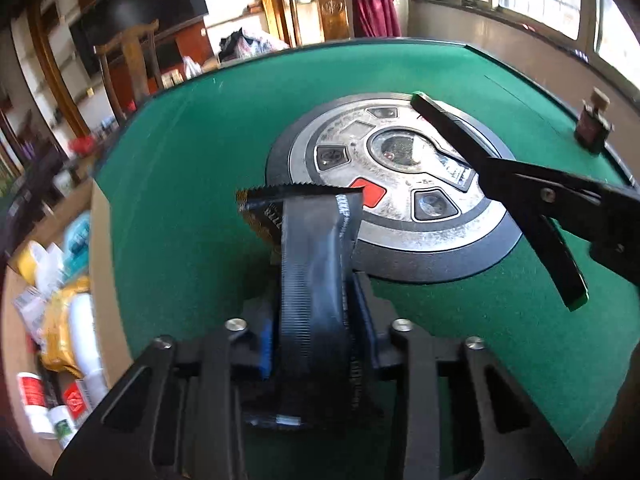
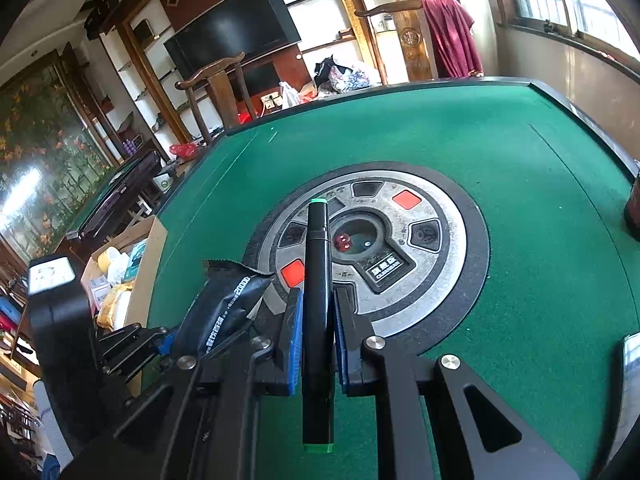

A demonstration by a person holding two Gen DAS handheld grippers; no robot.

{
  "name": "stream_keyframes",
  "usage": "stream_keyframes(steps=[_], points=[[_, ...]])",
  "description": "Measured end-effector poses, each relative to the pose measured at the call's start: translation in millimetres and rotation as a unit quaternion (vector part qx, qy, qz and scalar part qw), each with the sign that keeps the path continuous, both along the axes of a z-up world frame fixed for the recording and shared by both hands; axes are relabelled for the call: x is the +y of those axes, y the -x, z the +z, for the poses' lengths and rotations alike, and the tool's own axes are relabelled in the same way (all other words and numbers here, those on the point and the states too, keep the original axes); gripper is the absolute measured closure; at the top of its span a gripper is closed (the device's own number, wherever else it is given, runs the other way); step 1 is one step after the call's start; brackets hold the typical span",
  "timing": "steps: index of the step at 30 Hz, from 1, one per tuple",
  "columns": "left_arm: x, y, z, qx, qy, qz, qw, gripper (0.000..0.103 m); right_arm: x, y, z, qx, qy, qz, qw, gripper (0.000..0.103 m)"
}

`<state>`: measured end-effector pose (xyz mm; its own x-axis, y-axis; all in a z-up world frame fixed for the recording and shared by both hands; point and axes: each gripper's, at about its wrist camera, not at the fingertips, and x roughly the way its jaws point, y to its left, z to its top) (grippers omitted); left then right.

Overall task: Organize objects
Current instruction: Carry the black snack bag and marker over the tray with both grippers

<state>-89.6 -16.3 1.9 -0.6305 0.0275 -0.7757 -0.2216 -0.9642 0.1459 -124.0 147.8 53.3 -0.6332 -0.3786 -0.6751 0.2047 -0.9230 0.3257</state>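
Note:
My left gripper is shut on a black foil packet with serrated ends, which stands up between the blue pads above the green table. In the right wrist view the same packet sticks out of the left gripper at lower left. A black marker with green ends is clamped by its middle in my right gripper, which is shut on it. The marker points forward over the round centre panel. From the left wrist view, the right gripper and marker hang at the right.
Green felt mahjong table with a round metal centre panel and a dice dome. A cardboard box of bottles and packets sits beside the table's left edge. A small dark bottle stands at the far right edge. Wooden chairs stand beyond.

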Motion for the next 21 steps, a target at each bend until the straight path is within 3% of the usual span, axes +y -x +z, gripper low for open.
stream_keyframes(steps=[9,16,21], points=[[2.1,-17.4,8.0,0.057,0.028,0.006,0.9979,0.077,-2.1,-2.3,3.1,0.008,-0.003,0.002,1.0,0.09],[2.9,-32.2,22.2,0.115,0.056,0.014,0.9917,0.077,-2.1,-3.2,5.3,0.013,-0.002,0.0,1.0,0.09],[-1.3,-38.4,27.7,0.131,0.064,0.019,0.9891,0.076,-1.2,-4.1,6.5,0.016,-0.001,0.0,1.0,0.09]])
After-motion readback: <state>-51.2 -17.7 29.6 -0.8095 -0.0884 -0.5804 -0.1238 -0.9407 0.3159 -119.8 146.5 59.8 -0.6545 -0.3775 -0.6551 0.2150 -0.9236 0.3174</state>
